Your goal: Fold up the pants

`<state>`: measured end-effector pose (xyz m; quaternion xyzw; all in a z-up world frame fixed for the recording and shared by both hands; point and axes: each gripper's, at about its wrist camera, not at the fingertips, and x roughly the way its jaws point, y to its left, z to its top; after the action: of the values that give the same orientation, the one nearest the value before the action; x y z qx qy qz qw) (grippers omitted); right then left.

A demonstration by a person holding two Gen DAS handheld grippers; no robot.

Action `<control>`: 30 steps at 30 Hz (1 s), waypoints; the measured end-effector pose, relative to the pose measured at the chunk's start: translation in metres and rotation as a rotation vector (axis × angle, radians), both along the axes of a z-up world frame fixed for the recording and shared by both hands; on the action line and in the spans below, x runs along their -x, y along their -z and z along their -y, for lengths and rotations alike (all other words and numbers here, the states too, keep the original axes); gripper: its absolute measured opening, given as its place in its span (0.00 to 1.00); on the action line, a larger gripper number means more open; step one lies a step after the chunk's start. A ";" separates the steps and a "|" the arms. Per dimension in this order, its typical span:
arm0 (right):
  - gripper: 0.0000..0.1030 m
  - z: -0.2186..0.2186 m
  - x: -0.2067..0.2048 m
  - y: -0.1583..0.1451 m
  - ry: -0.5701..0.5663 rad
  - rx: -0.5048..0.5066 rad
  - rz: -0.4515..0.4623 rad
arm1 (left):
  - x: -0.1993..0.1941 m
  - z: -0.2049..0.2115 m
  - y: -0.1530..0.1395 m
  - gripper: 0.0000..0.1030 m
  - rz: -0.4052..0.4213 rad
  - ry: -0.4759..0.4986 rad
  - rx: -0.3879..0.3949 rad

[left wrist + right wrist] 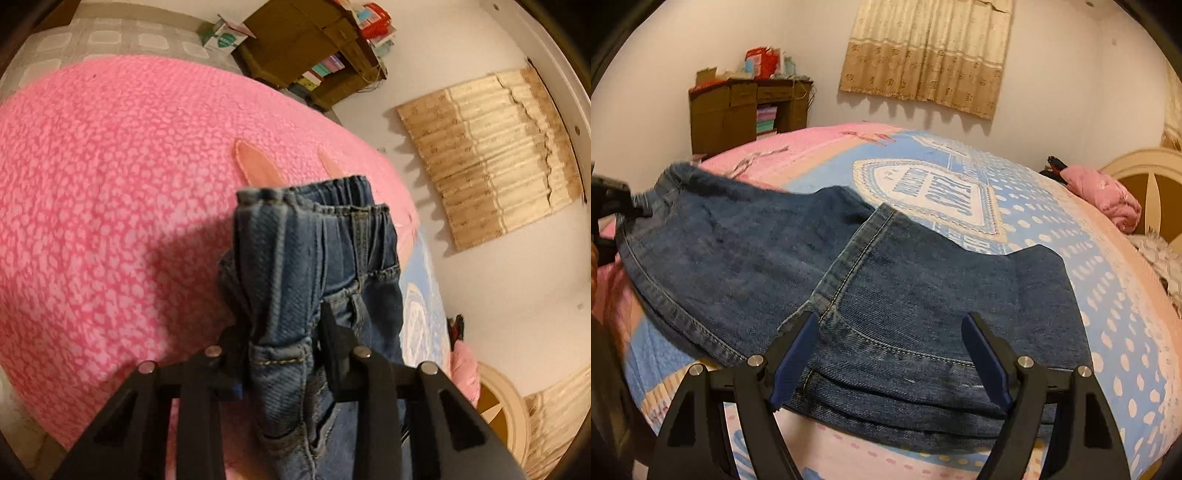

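Note:
The pants are blue denim jeans [886, 280] lying on the bed. My left gripper [280, 332] is shut on the elastic waistband end of the jeans [306, 251] and holds it lifted above a pink blanket [110, 184]. It also shows at the left edge of the right wrist view [613, 206]. My right gripper [890, 332] is open, its blue-padded fingers [798, 354] spread either side of the stacked leg hems, which lie flat on the bedspread.
The bedspread [1052, 236] is blue, pink and white. A pink bundle [1104, 199] and a cream headboard [1145, 166] are at the right. A brown cabinet [738, 110] stands by the far wall, with a beige curtain [923, 51] above the bed.

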<state>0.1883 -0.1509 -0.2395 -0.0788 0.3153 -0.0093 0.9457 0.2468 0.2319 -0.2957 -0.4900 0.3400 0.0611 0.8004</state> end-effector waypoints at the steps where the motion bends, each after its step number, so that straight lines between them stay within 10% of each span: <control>1: 0.78 0.005 0.001 -0.003 0.013 -0.018 0.001 | 0.001 0.001 -0.002 0.29 0.000 0.006 -0.009; 15: 0.78 0.120 0.032 -0.037 0.303 -0.407 0.031 | -0.038 0.068 -0.107 0.23 0.117 0.193 -0.346; 24: 0.78 0.213 0.077 -0.043 0.492 -0.678 0.149 | -0.027 0.267 -0.199 0.23 0.436 0.601 -0.665; 30: 0.78 0.259 0.107 -0.027 0.646 -0.864 0.191 | 0.007 0.431 -0.148 0.23 0.526 0.985 -0.855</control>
<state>0.0817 -0.4097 -0.2121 0.4188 0.2114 -0.1761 0.8654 0.2403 -0.1987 -0.1480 0.0798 0.2637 -0.3006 0.9131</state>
